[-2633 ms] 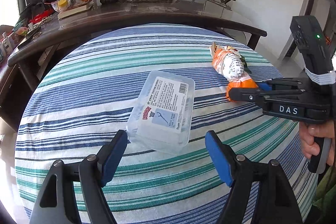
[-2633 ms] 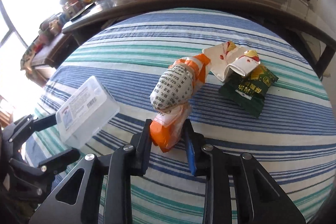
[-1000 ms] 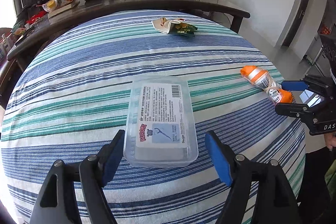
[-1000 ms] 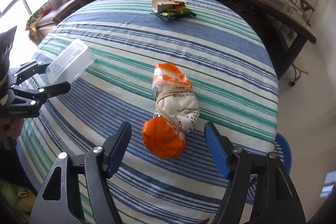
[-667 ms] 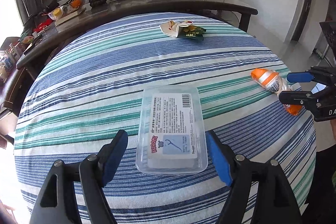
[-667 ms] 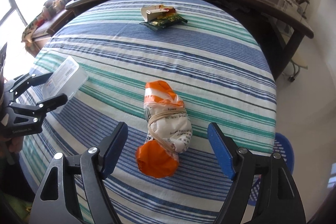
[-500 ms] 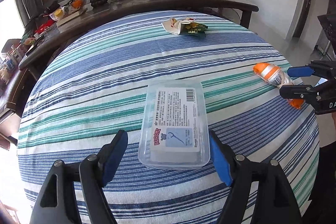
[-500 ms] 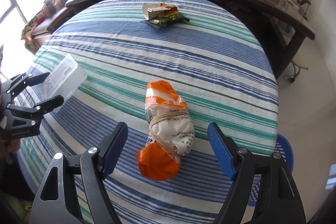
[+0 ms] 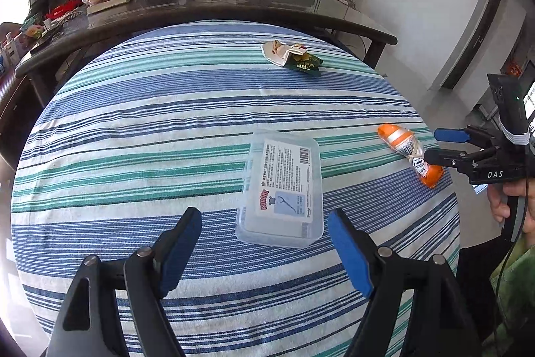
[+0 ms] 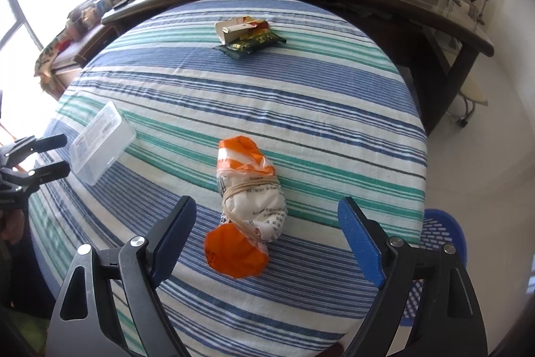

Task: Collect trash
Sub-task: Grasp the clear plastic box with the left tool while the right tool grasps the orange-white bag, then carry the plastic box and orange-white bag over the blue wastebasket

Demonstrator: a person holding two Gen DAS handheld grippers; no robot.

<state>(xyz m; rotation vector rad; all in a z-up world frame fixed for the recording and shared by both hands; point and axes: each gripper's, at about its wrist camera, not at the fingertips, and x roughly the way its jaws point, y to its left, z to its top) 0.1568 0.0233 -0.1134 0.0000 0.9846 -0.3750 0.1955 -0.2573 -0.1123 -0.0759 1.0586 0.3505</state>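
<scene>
both grippers have let go and backed off, jaws spread: left gripper (image 9: 264, 251) short of the plastic box (image 9: 281, 188), right gripper (image 10: 267, 243) around the orange bundle (image 10: 247, 209), both lying uncollected on the striped table (image 9: 167, 122)

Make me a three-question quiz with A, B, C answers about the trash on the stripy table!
1. Where is the clear plastic box?
A. on the floor
B. on the striped tablecloth, ahead of the left tongs
C. inside the basket

2. What colour are the ends of the tied bundle?
A. orange
B. pink
C. black

3. What are the right tongs doing?
A. squeezing the bundle
B. holding the box
C. open, holding nothing

Answers:
1 B, the box lies flat on the cloth beyond the open left tongs.
2 A, both ends are orange around a white printed middle.
3 C, the blue pads stand wide apart either side of the bundle.
</scene>
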